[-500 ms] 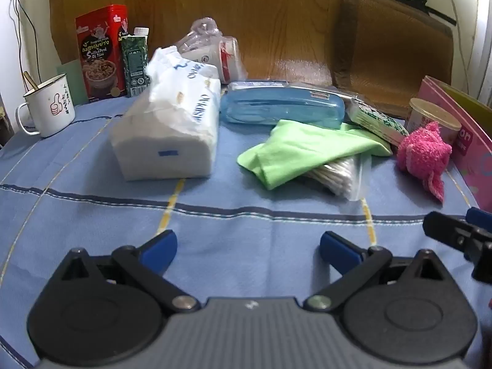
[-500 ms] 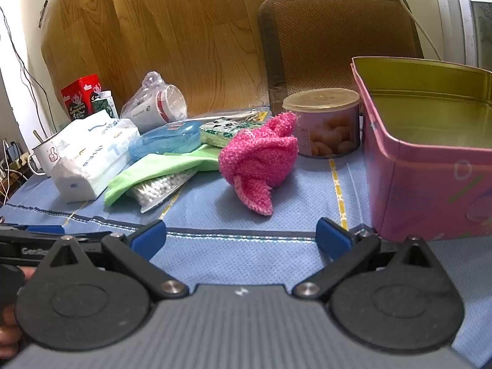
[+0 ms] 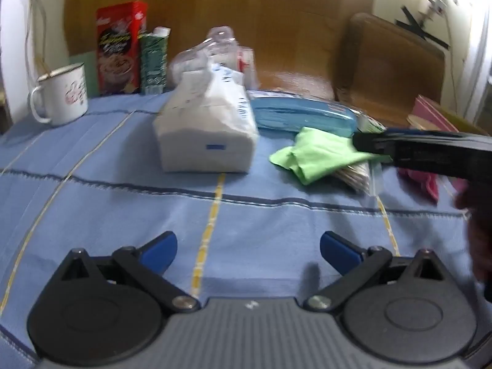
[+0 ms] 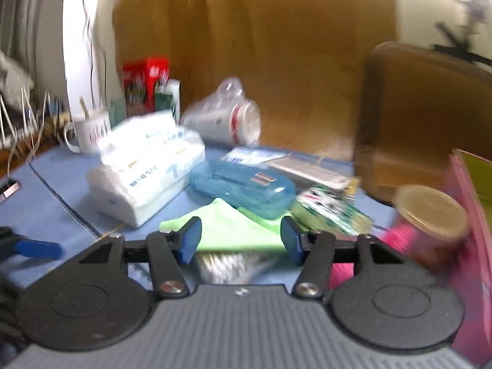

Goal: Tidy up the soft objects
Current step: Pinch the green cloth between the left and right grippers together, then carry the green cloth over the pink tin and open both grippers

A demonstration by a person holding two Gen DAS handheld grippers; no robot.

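Approach step: right gripper (image 4: 241, 244) is hovering, jaws parted and empty, over green cloth (image 4: 233, 230) lying on swabs (image 4: 224, 266) at its 12 o'clock. Left gripper (image 3: 248, 252) is idling wide open. Next, probably: dropping and clenching on cloth alone.

Bare counter (image 3: 276, 221) lies open before the left claw (image 3: 248, 250); farther back, tissue pack (image 3: 209, 135), cloth (image 3: 313, 153) and blue case (image 3: 301, 117) crowd together.
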